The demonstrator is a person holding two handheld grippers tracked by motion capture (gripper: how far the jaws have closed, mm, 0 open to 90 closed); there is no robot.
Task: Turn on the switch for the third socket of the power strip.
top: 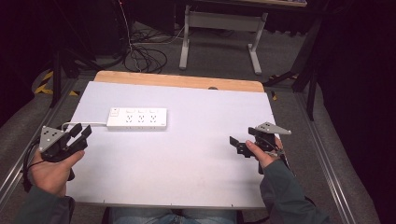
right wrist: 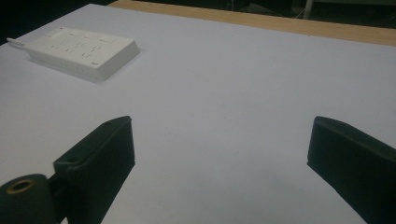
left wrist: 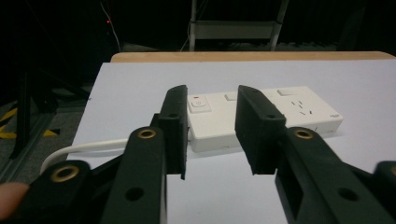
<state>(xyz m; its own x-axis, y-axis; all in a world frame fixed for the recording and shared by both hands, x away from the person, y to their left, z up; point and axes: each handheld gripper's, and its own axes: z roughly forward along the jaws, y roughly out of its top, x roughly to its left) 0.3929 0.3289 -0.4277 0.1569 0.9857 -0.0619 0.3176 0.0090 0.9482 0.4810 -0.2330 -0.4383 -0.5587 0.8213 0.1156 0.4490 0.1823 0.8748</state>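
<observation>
We are holding the left gripper [top: 80,132] at the left of the frame, jaws partly apart, empty. The right gripper [top: 239,145], at the right, is gaping wide. The white power strip [top: 137,118] is lying upper left on the table [top: 196,140].

The power strip [top: 137,118] is white, with a white cord [top: 84,124] and a small red mark above its switch [left wrist: 198,103]. The counter [top: 187,154] is pale grey-white with a light wood far edge. Both grippers, left [top: 80,131] and right [top: 238,145], are black with grey plates. Sleeves [top: 285,191] are dark green.
</observation>
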